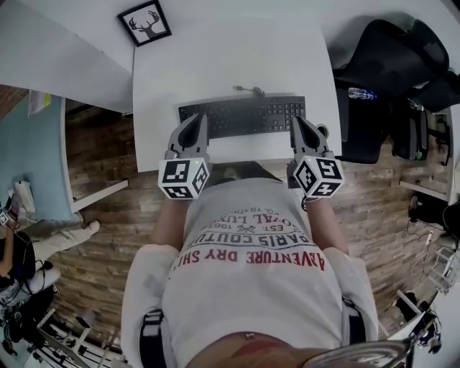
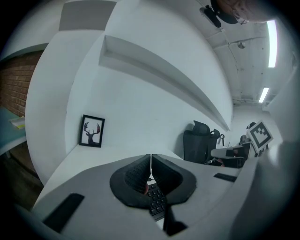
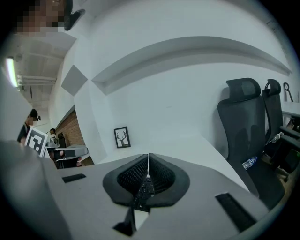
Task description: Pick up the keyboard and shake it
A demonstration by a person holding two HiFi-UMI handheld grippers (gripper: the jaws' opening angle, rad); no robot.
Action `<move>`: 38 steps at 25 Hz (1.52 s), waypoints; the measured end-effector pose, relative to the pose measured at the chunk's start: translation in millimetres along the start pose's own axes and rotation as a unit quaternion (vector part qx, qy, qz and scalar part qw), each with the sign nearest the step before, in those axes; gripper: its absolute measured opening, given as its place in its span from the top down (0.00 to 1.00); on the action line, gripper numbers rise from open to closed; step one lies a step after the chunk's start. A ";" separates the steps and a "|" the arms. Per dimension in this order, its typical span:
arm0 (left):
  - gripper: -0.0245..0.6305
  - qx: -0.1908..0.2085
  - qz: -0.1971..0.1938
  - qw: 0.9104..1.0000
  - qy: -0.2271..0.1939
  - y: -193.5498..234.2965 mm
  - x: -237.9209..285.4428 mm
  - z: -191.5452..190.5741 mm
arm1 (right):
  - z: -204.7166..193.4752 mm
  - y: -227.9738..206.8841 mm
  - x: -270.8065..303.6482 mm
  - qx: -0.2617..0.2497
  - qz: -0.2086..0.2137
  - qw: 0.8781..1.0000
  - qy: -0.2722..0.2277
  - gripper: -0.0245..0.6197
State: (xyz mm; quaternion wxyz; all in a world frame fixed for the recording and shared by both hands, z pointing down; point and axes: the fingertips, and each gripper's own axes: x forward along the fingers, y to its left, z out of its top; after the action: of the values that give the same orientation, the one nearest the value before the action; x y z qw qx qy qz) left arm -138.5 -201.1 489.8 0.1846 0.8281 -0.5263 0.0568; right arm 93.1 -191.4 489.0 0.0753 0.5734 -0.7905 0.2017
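Observation:
A black keyboard (image 1: 244, 115) lies flat near the front edge of the white table (image 1: 215, 57), its cable running off the back. My left gripper (image 1: 200, 119) hovers over the keyboard's front left corner, jaws shut with nothing between them. My right gripper (image 1: 295, 121) sits over the front right corner, also shut and empty. In the left gripper view the jaws (image 2: 150, 157) meet in a thin line, and keyboard keys (image 2: 157, 201) show beneath them. The right gripper view shows the same: closed jaws (image 3: 148, 157) above the keys (image 3: 143, 190).
A framed deer picture (image 1: 145, 22) leans at the table's back left corner. Black office chairs (image 1: 388, 79) stand to the right, with a water bottle (image 1: 361, 93) on one seat. The floor is wood. A seated person is at the far left edge.

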 end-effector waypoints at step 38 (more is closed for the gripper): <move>0.48 -0.154 0.009 0.943 0.294 116.4 58.9 -180.7 | -165.1 -132.2 107.4 0.065 0.079 0.952 0.288 0.47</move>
State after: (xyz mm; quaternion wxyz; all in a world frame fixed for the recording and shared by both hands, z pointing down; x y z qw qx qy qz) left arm -198.4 -229.2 702.6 0.4559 0.7315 -0.4582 0.2172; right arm 162.9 -253.0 707.2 0.2464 0.4304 -0.7630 0.4146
